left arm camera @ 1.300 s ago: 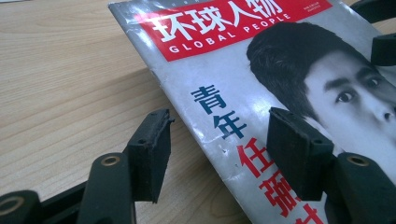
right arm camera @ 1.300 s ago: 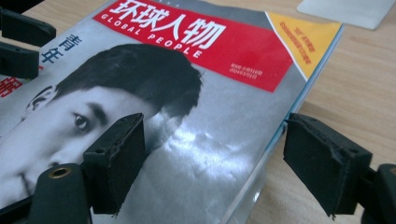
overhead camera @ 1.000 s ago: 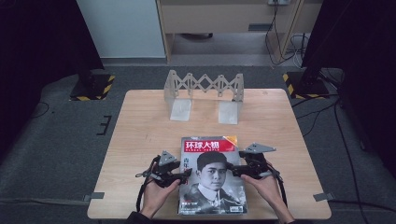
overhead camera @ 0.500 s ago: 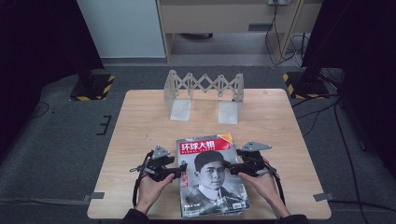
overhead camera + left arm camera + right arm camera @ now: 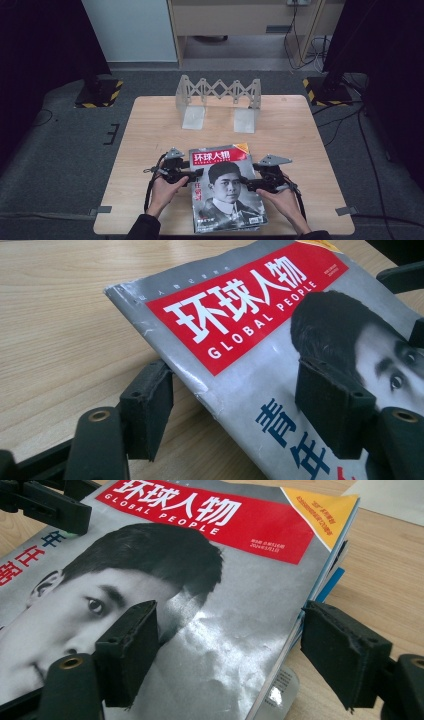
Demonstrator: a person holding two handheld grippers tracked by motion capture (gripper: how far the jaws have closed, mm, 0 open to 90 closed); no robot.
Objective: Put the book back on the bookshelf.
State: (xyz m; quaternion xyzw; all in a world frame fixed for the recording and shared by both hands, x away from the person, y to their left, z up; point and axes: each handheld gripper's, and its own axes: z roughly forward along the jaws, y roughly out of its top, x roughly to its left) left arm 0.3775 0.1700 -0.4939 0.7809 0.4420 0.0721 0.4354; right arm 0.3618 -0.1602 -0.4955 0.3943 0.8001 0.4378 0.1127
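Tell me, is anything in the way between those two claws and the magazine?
Nothing visible. The left gripper has its open jaws straddling the magazine at its left edge, and the right gripper straddles the right edge the same way. Only bare table lies around them.

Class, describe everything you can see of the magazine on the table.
The magazine lies face up at the near edge of the wooden table, on top of other magazines. Its glossy, slightly creased cover has a red title band reading GLOBAL PEOPLE, a yellow corner and a black-and-white portrait. The left gripper straddles its spine edge, the right gripper its opposite edge, both open.
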